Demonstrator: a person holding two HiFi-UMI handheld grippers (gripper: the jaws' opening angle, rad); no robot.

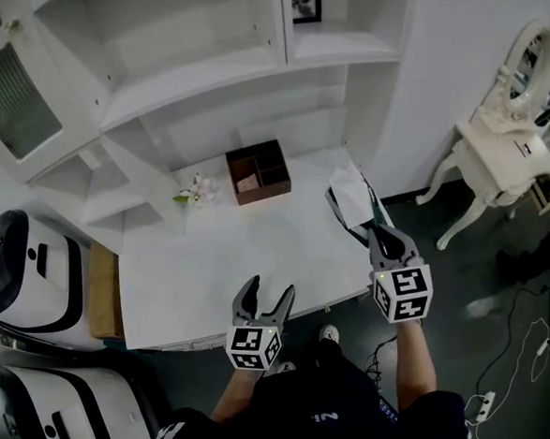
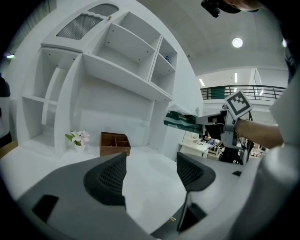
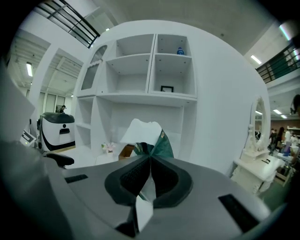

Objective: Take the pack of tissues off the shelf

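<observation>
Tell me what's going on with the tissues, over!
Right gripper shut on tissue pack. Pack off the shelf, in the air by the desk edge. Left gripper open, empty. Wooden box well clear.

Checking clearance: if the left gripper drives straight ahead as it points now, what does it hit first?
Likely the white desktop, since the open left gripper tilts slightly down; failing that, the hutch's back panel. The wooden organizer box sits left of that line. Depth unclear.
</observation>
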